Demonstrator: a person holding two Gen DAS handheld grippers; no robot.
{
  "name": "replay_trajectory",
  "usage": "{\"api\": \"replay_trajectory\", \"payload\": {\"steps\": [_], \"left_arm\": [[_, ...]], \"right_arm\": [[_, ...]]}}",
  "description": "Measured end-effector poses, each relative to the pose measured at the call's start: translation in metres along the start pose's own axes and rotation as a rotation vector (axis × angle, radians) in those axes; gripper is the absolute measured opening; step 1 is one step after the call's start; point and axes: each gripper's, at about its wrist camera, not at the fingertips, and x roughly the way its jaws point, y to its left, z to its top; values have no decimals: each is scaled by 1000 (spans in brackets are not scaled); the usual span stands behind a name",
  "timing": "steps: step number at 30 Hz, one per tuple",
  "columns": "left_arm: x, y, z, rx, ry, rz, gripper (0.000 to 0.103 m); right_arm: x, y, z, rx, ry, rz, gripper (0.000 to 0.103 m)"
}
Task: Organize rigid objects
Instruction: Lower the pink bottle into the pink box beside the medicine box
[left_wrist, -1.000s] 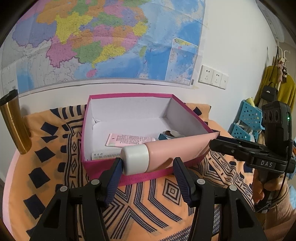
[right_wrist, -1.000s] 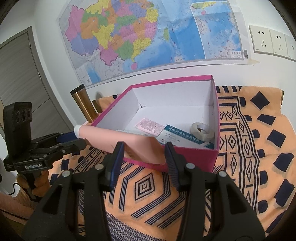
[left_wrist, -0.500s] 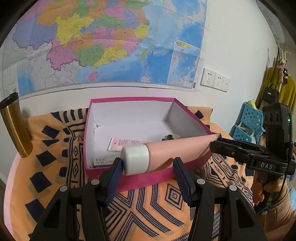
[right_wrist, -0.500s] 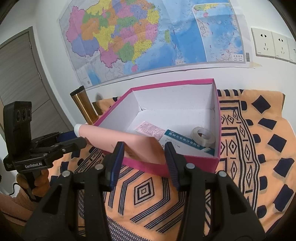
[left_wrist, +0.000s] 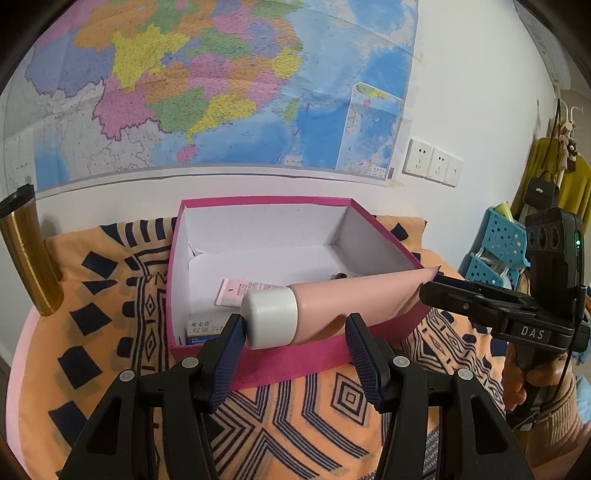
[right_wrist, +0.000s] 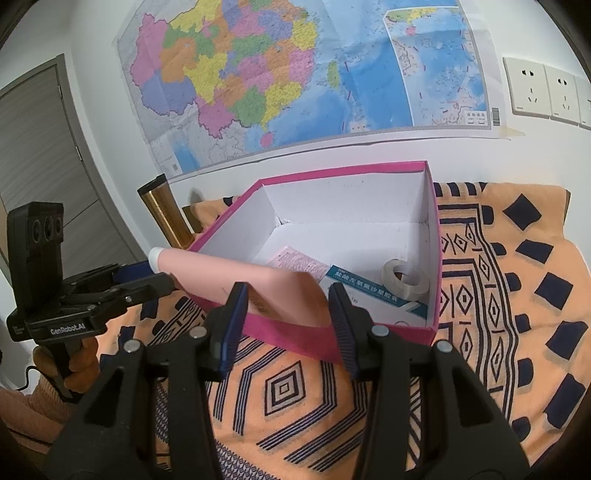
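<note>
Only right wrist, tape roll (right_wrist: 405, 283), blue carton (right_wrist: 364, 286), in box (right_wrist: 433, 236)

A room in a home: a wall map (left_wrist: 221, 85), wall sockets (left_wrist: 432, 166), a patterned orange cloth (right_wrist: 498, 295) on the table, clothes (left_wrist: 569, 181) hanging, a grey door (right_wrist: 37, 147).
</note>
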Motion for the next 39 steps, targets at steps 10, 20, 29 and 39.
{"api": "replay_trajectory", "payload": {"steps": [10, 20, 29, 39], "left_arm": [[2, 1, 1, -3, 0, 6, 56], [4, 4, 3, -7, -3, 8, 56], [5, 5, 6, -9, -9, 14, 56], [7, 6, 7, -10, -7, 15, 56]], "right_arm": [[2, 0, 3, -1, -3, -1, 48], [5, -1, 7, -4, -8, -3, 48], [6, -1, 8, -4, -9, -2, 48], [8, -1, 10, -4, -9, -2, 48]]}}
